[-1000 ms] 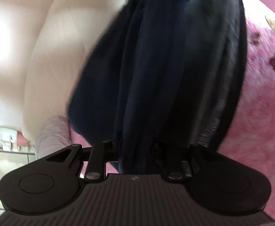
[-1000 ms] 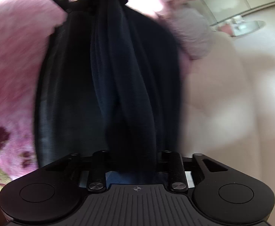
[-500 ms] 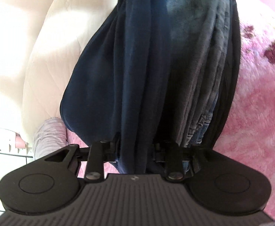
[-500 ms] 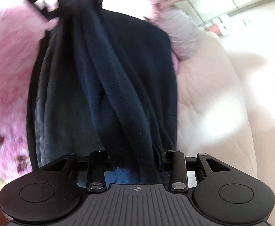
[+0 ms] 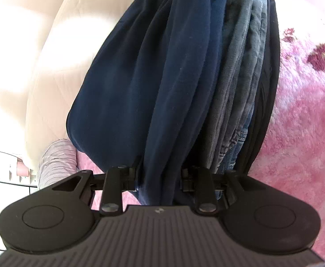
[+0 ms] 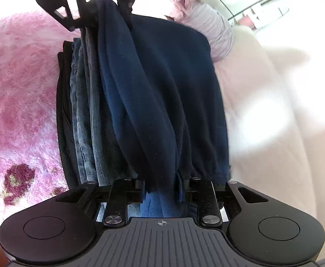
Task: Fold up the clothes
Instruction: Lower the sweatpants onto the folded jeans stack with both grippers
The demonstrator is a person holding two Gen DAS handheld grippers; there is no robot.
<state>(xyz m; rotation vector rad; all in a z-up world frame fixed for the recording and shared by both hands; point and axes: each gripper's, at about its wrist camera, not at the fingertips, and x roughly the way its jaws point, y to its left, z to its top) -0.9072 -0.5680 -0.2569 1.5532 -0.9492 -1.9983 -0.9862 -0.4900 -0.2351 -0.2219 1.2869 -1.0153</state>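
A navy fleece garment [image 5: 144,84] hangs stretched between my two grippers, sagging in long folds. My left gripper [image 5: 159,178] is shut on one end of it. My right gripper [image 6: 162,187] is shut on the other end [image 6: 153,102]. In the right wrist view the left gripper [image 6: 104,2] shows at the top, clamped on the cloth. Under the garment lies a stack of folded clothes [image 5: 247,84], grey, denim and black, also seen in the right wrist view [image 6: 82,111].
The stack rests on a fluffy pink blanket with dark red flowers [image 5: 304,115], [image 6: 18,102]. A cream quilted mattress edge [image 5: 51,73], [image 6: 262,115] runs alongside. A striped lilac garment [image 5: 53,162], [image 6: 215,35] lies near the edge.
The navy garment has been drawn out longer between the grippers, which have moved apart. The folded stack beneath now shows more plainly.
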